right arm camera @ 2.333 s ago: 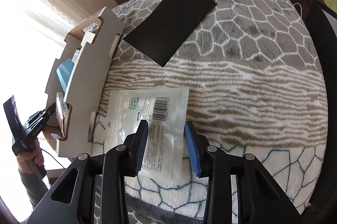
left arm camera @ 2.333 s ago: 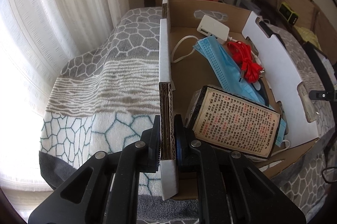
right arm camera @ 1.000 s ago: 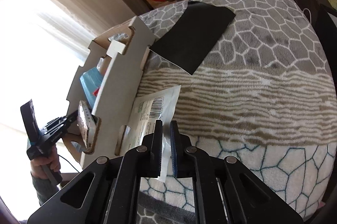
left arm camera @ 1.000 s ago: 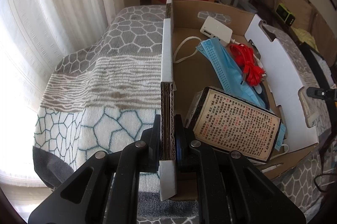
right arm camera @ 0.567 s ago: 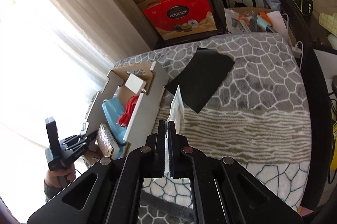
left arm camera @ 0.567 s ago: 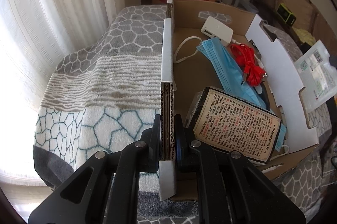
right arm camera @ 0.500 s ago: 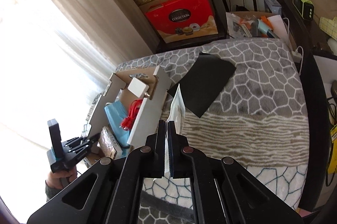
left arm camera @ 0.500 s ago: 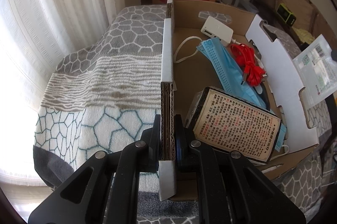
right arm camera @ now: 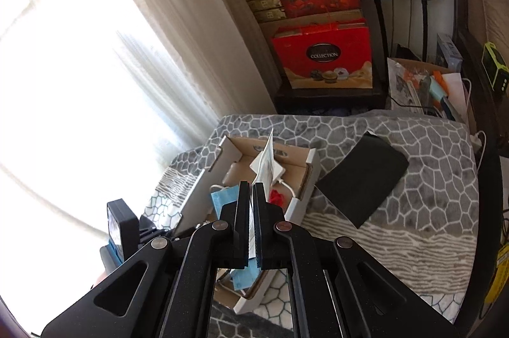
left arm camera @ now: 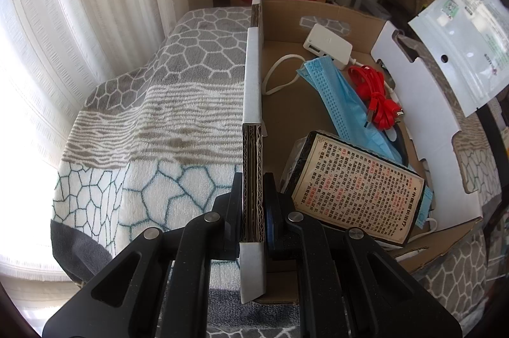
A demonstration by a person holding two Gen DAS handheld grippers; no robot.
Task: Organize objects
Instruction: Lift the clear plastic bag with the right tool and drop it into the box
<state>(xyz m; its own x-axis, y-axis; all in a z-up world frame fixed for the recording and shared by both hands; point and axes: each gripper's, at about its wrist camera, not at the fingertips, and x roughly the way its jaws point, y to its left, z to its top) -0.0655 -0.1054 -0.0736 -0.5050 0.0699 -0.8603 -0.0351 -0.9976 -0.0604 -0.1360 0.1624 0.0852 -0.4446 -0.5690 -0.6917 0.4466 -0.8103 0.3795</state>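
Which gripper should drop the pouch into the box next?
Right. The right gripper is shut on the pouch and holds it above the box. The left gripper is clamped on the box wall, steadying it.

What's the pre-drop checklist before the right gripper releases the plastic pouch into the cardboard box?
1. Pouch grip: right gripper is shut on the plastic pouch, which is in the air. Ok.
2. Box steadied: left gripper is clamped on the side wall of the cardboard box. Ok.
3. Pouch over the opening: right wrist view shows it above the box interior; left wrist view shows it high, near the far wall. Exact overlap cannot tell.
4. Landing room: face mask, red cable, white adapter and printed packet fill the right side; bare floor shows on the left. Ok.
5. Black sheet still lies on the blanket, outside the box. Not ok.
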